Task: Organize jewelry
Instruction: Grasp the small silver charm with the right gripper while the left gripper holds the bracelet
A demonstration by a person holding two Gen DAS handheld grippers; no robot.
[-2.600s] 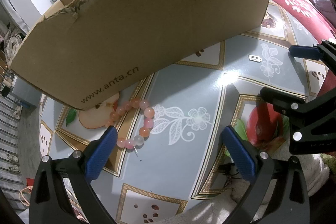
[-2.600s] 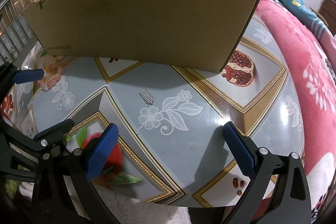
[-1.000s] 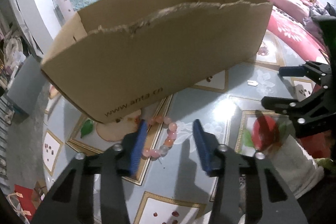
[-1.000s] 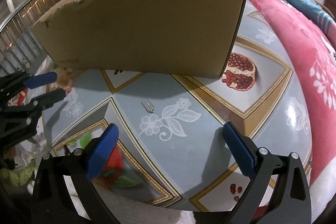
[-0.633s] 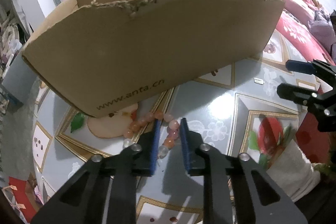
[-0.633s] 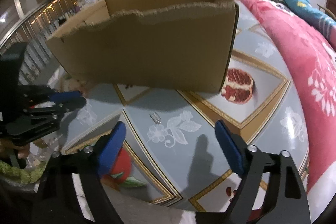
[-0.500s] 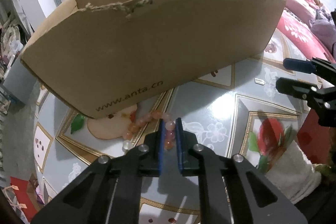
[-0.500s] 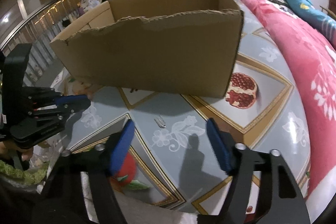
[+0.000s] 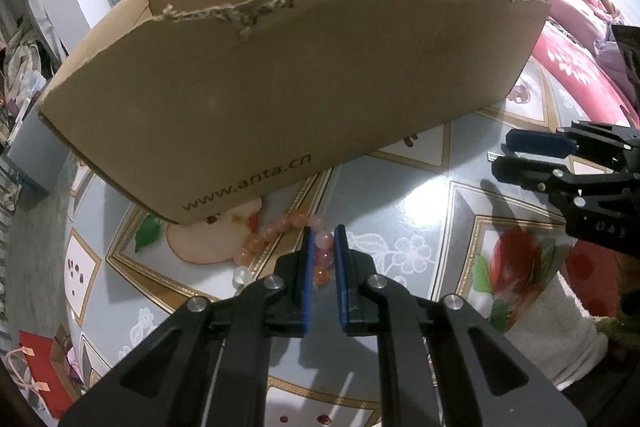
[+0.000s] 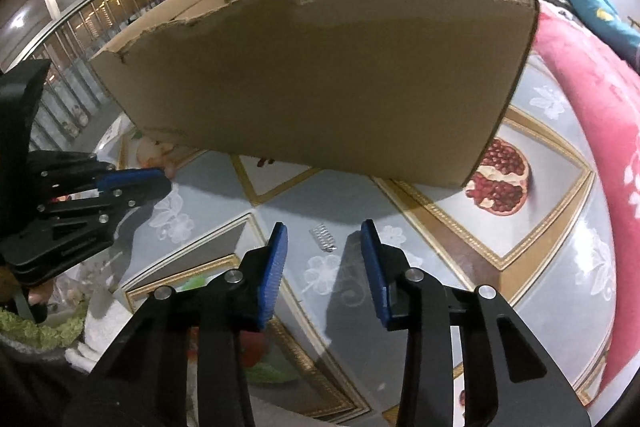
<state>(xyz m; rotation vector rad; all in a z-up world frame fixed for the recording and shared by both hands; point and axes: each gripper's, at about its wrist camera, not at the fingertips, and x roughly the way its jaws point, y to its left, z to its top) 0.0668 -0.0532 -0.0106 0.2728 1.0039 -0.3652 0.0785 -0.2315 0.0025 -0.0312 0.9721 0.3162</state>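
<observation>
Cardboard box (image 9: 280, 75), one only, open top with a torn front edge, sits on my patterned tabletop (image 9: 400, 195); I see only its upper inside walls, contents hidden. One beaded bracelet (image 9: 280, 231), pink and orange beads, lies just in front of the box's near-left corner. My left gripper (image 9: 321, 239) is nearly closed, blue pads pinching a stretch of those beads. One small silver hair clip (image 10: 324, 237) lies on the tabletop apart from the box. My right gripper (image 10: 323, 241) is closing, clip between the jaws, pads not touching it.
</observation>
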